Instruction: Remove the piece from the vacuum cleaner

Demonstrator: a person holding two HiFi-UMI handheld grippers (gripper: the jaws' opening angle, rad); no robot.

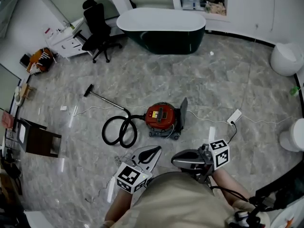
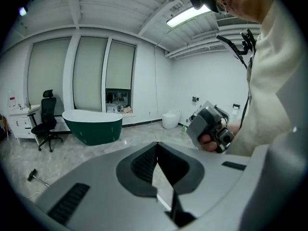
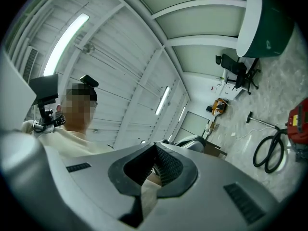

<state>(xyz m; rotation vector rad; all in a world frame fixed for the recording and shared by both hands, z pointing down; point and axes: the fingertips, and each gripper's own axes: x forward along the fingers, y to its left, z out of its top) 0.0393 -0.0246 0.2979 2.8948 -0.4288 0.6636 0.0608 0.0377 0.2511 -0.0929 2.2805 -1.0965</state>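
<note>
Left gripper [image 1: 154,151]: held low in front of the person, its tip aimed out across the floor toward the vacuum. In its own view the fingers [image 2: 144,162] were clenched, meeting at the tip with nothing between them.
Right gripper [image 1: 175,161]: just beside the left one, close to the person's chest and tilted upward, so its own view took in ceiling and wall. Its fingers [image 3: 168,165] were pressed together and held nothing.
Marker cubes: one sat on each gripper, near the person's wrists.
Vacuum [image 1: 160,118]: a red canister on the grey marble floor, ahead of both grippers and well apart from them. Neither tip touched it.
Flap [image 1: 183,114]: a dark panel stood upright against the vacuum's right side. Whether it was the piece to come off I could not tell.
Hose [image 1: 118,131]: black, coiled in a loop on the floor to the vacuum's left and joined to it.
Wand [image 1: 107,100]: ran from the hose away to the upper left and ended in a small dark head lying on the floor.
Cable [image 1: 204,119]: white, trailing from the vacuum to the right toward a white plug block [image 1: 234,116].
Bathtub [image 1: 161,27]: dark green with a white rim, at the far side of the room beyond the vacuum.
Chair [image 1: 97,25]: black office chair, left of the bathtub, beside a white desk.
</note>
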